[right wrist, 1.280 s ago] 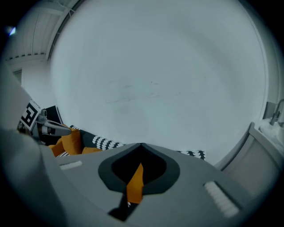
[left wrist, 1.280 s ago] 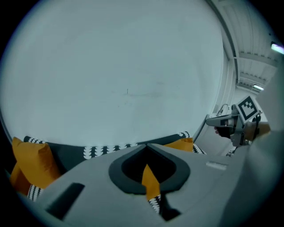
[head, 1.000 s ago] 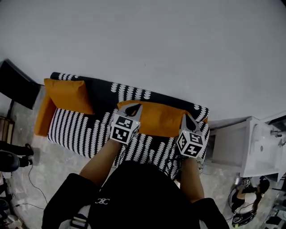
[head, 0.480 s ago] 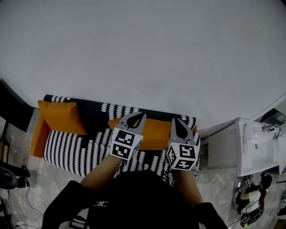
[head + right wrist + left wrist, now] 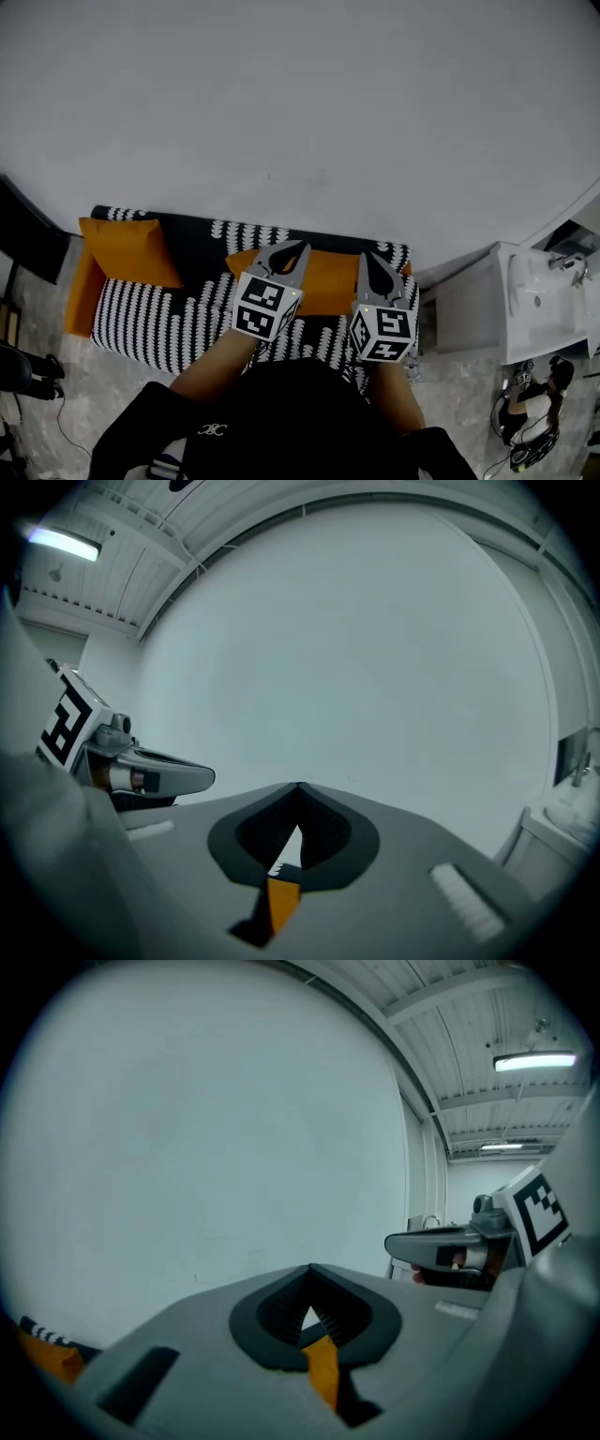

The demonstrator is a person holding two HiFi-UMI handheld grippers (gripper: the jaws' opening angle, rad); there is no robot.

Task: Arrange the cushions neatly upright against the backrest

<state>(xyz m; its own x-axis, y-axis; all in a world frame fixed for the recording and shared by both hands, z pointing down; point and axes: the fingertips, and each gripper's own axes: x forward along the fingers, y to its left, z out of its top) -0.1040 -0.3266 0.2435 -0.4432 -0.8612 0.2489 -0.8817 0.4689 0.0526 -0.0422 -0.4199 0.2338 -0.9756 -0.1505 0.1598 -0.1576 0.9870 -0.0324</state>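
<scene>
Two grippers are in my hands, and both have their jaws pressed together on the same orange cushion [image 5: 328,278]. My left gripper [image 5: 289,249] pinches it at its upper left corner. My right gripper [image 5: 374,262] pinches it further along the top edge, toward the cushion's right end. In each gripper view a narrow strip of orange fabric shows in the slot just behind the closed tips.

The cushion hangs between and below my two grippers. It spans the right half of the black-and-white patterned sofa [image 5: 159,314], in front of the backrest [image 5: 202,230]. I cannot tell whether it touches the backrest.

A second cushion [image 5: 127,251], also orange, is well off to the left of my left gripper. It leans against the backrest at the sofa's far end.

Beyond both sets of jaw tips there is only a plain pale wall [image 5: 300,94]. A white washbasin unit [image 5: 539,305] stands out to the right of my right gripper, apart from the sofa.
</scene>
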